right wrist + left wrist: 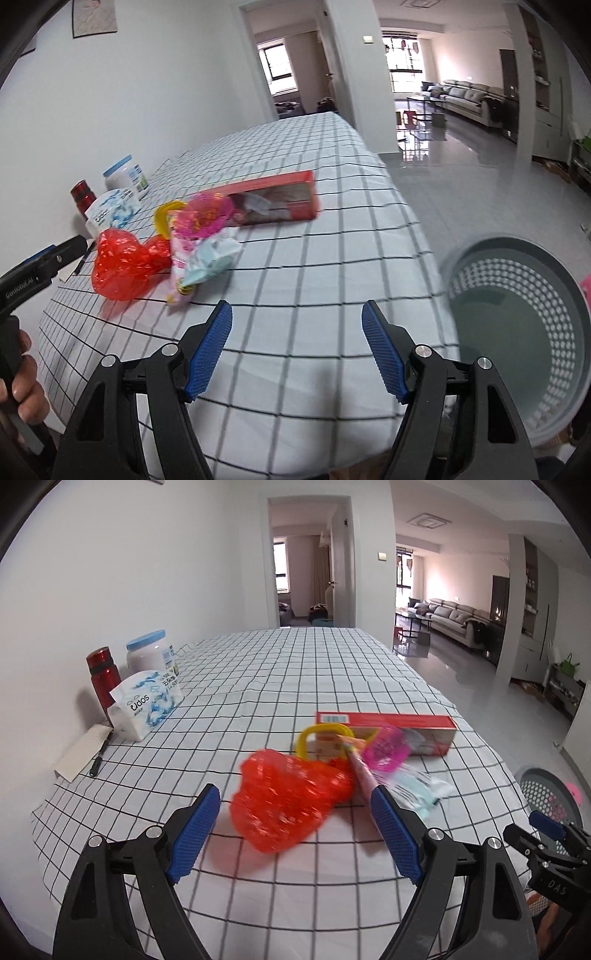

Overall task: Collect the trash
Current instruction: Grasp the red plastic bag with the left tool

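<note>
A crumpled red plastic bag lies on the checked tablecloth, just ahead of my open, empty left gripper. Behind it lie a yellow ring, a pink mesh piece, a pale blue wrapper and a long red box. In the right wrist view the same pile shows: red bag, pink piece, blue wrapper, red box. My right gripper is open and empty over the table's near edge. A grey perforated bin stands on the floor to the right.
A red bottle, a white jar with a blue lid, a tissue pack, a folded white cloth and a black pen sit at the table's left by the wall. The bin also shows in the left wrist view.
</note>
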Action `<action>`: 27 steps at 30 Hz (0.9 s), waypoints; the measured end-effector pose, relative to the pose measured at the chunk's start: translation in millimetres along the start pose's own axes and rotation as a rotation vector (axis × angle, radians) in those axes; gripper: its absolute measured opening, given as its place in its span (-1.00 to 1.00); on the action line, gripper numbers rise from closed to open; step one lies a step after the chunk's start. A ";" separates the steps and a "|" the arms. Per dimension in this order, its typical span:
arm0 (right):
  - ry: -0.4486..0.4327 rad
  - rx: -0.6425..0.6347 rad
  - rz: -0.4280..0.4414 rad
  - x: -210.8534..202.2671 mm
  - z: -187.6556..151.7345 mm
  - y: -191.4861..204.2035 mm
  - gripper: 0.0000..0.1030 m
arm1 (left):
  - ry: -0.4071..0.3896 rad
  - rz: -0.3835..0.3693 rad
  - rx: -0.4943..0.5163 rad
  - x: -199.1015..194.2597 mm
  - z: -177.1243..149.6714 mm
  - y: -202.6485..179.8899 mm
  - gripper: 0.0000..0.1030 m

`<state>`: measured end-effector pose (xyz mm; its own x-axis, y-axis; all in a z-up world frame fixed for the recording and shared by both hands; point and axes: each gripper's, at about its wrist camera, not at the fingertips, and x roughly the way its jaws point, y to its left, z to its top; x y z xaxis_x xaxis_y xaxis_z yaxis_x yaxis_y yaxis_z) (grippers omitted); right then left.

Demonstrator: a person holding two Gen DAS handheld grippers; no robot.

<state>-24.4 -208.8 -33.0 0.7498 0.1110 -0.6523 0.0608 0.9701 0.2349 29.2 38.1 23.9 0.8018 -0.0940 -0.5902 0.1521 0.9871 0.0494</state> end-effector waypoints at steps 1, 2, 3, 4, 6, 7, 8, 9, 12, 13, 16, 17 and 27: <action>0.003 -0.009 0.003 3.0 1.5 4.7 0.35 | 0.001 0.000 -0.007 2.0 2.3 5.8 0.59; 0.005 -0.016 0.004 4.8 2.7 7.5 0.36 | -0.001 0.003 -0.012 5.3 4.0 10.4 0.59; 0.008 -0.023 0.004 6.9 3.8 10.9 0.35 | -0.002 0.009 -0.013 8.5 6.7 14.6 0.59; 0.010 -0.032 0.003 9.4 5.2 14.8 0.35 | -0.002 0.012 -0.012 12.1 8.5 17.0 0.59; 0.011 -0.042 0.000 12.1 7.4 19.1 0.35 | 0.000 0.011 -0.011 20.0 12.2 20.6 0.59; 0.011 -0.047 -0.004 13.5 8.6 21.2 0.35 | 0.003 0.009 -0.009 24.2 13.7 21.0 0.59; 0.012 -0.051 -0.008 15.9 10.5 23.3 0.35 | 0.008 0.005 -0.005 28.2 15.1 21.4 0.59; 0.013 -0.054 -0.009 18.1 12.3 25.2 0.35 | 0.016 -0.001 0.000 34.4 16.8 22.1 0.59; 0.011 -0.061 -0.009 21.5 17.0 29.3 0.35 | 0.029 -0.015 0.006 46.8 19.2 21.9 0.59; 0.009 -0.063 -0.008 22.6 19.0 31.1 0.35 | 0.032 -0.015 0.009 51.0 19.7 22.1 0.59; 0.009 -0.069 0.003 26.8 25.1 35.4 0.35 | 0.058 -0.015 0.012 67.4 18.8 23.8 0.59; 0.010 -0.071 0.004 28.5 26.5 36.8 0.35 | 0.072 -0.021 0.009 73.5 16.8 24.5 0.59; 0.040 -0.124 0.022 56.7 40.3 58.4 0.35 | 0.126 -0.094 -0.011 95.7 3.2 22.3 0.41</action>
<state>48.2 -154.5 -27.3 0.7230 0.1390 -0.6768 -0.0394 0.9863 0.1604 111.2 50.7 -28.9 0.7053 -0.1696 -0.6884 0.2160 0.9762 -0.0192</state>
